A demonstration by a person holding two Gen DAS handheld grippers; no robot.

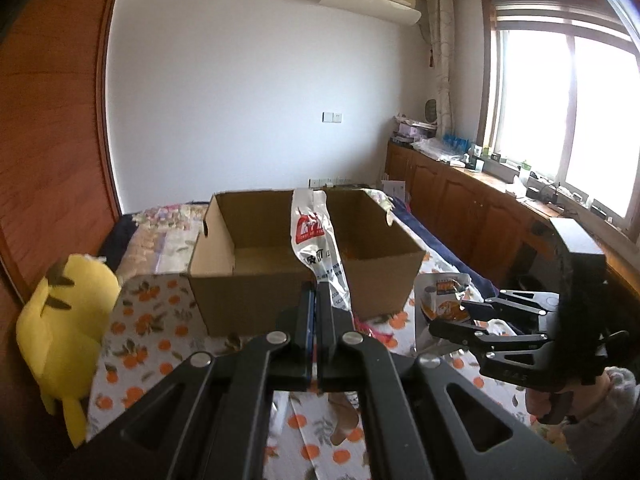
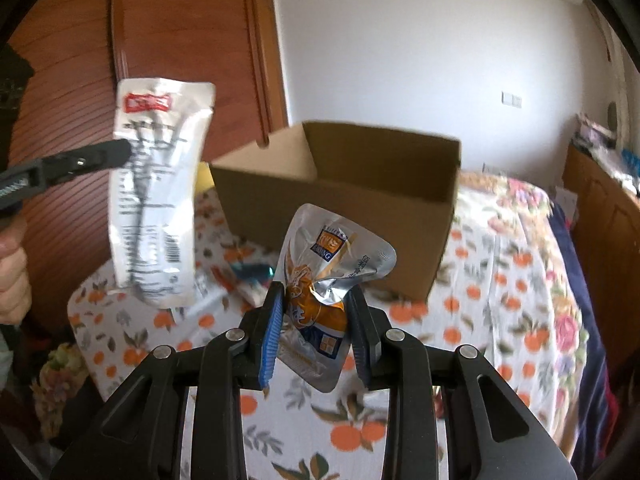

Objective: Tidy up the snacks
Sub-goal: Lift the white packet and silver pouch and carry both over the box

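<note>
In the left wrist view the left gripper is clamped tight on a white packet with a red label, which stands up in front of the open cardboard box at centre frame. In the right wrist view the right gripper pinches a crumpled silver and orange pouch at lower centre, above the orange-print cloth
</note>
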